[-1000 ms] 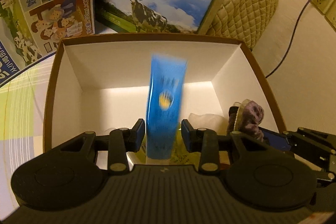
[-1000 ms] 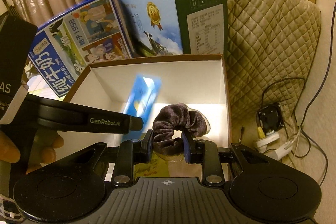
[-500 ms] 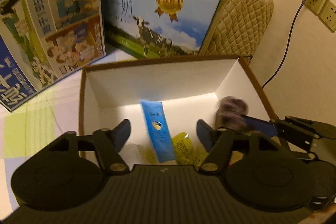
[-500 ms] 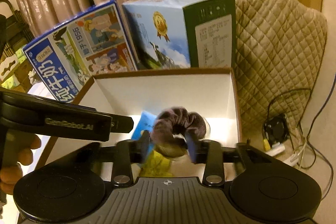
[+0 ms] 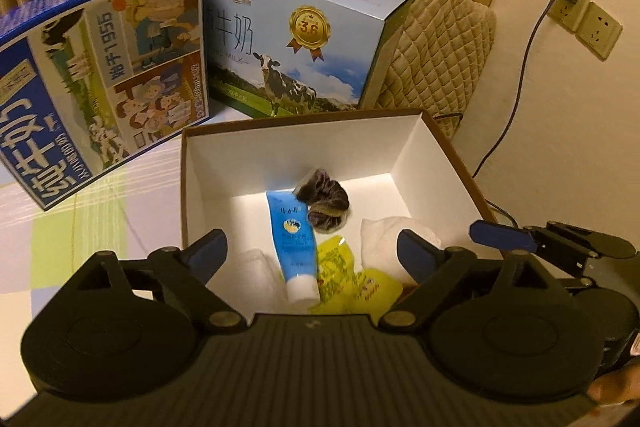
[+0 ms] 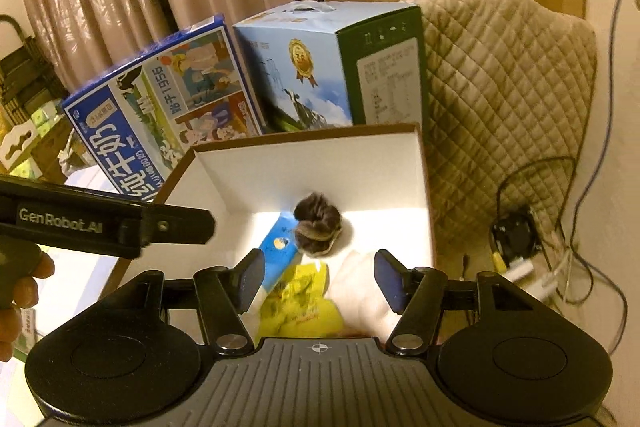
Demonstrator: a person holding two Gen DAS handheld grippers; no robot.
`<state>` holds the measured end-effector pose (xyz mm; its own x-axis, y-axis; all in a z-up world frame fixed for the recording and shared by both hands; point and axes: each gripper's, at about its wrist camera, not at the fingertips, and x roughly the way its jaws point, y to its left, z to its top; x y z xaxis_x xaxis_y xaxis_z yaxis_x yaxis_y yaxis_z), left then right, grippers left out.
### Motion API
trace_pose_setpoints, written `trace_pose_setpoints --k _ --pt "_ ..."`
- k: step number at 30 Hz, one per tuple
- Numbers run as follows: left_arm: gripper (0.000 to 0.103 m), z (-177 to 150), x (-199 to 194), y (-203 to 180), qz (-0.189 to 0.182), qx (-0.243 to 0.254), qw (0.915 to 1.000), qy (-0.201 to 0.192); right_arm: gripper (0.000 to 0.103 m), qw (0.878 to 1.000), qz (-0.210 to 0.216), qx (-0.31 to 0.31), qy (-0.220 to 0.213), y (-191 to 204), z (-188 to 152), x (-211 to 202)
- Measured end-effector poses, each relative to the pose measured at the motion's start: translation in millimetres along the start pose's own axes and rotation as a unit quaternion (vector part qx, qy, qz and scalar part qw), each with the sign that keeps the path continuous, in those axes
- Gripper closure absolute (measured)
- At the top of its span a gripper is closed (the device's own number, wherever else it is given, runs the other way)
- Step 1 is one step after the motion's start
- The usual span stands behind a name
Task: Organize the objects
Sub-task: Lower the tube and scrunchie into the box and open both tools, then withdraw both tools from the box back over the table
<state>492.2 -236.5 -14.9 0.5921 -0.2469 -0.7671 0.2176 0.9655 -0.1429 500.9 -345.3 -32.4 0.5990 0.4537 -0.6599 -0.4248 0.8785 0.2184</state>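
Both claws, left claw [image 5: 312, 253] and right claw [image 6: 318, 277], gape empty above the box [image 5: 404, 143]; the scrunchie [image 5: 324, 205], at twelve o'clock atop the blue tube [image 5: 294, 239], could snag a descending finger.

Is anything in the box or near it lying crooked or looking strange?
Mostly no. The scrunchie lies partly on the tube in the box. Behind it, the dark blue carton leans tilted, not upright.
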Motion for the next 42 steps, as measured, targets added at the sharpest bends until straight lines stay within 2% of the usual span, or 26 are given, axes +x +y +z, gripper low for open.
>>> trace_pose_setpoints --k 9,19,42 --pt "0.012 -26.6 -36.1 0.6 0.004 -0.010 0.9999 0.001 0.045 1.000 -0.001 0.023 -0.001 7.0 -16.0 -37.1" --pt "0.011 -74.9 -74.7 3.4 -0.002 -0.031 0.9993 0.020 0.045 0.999 0.013 0.050 -0.001 25.1 -39.8 -76.2" --pt "0.011 -171.0 -162.4 32.6 0.002 -0.053 0.9981 0.032 0.045 0.997 0.029 0.066 0.032 95.8 -115.2 -135.1"
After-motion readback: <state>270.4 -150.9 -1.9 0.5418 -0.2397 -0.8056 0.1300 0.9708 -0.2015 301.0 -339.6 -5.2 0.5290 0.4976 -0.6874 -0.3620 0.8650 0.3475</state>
